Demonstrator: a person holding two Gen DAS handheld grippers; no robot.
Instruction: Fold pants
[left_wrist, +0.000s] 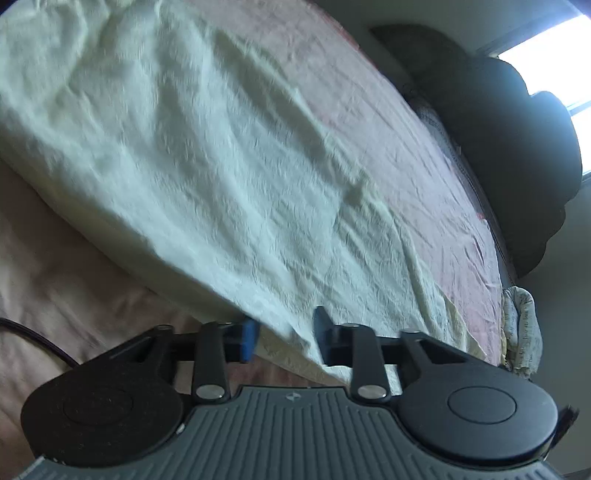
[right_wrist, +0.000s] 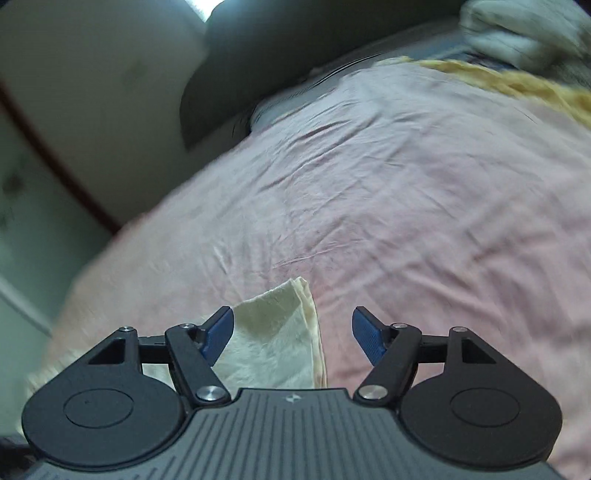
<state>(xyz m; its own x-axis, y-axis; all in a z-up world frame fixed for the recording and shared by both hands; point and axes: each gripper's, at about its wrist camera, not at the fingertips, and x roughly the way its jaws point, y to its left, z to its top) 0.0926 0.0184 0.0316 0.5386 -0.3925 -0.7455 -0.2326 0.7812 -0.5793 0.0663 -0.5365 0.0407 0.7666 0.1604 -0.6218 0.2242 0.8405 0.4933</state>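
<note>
Pale cream pants (left_wrist: 192, 147) lie spread and wrinkled over a pink bed sheet (left_wrist: 424, 166), filling most of the left wrist view. My left gripper (left_wrist: 285, 336) sits at their near edge. Its blue pads (left_wrist: 248, 339) stand apart, with the hem of the cloth passing between them and not pinched. In the right wrist view a folded corner of the pants (right_wrist: 273, 332) rests on the sheet (right_wrist: 369, 184). My right gripper (right_wrist: 291, 338) is wide open over that corner, which lies loose beside the left-hand pad (right_wrist: 218, 338).
A dark headboard or cushion (left_wrist: 517, 147) lines the far side of the bed under a bright window (left_wrist: 554, 59). A black cable (left_wrist: 33, 336) crosses the sheet at left. A yellow cloth (right_wrist: 517, 85) and a white bundle (right_wrist: 517, 33) lie at the bed's far corner.
</note>
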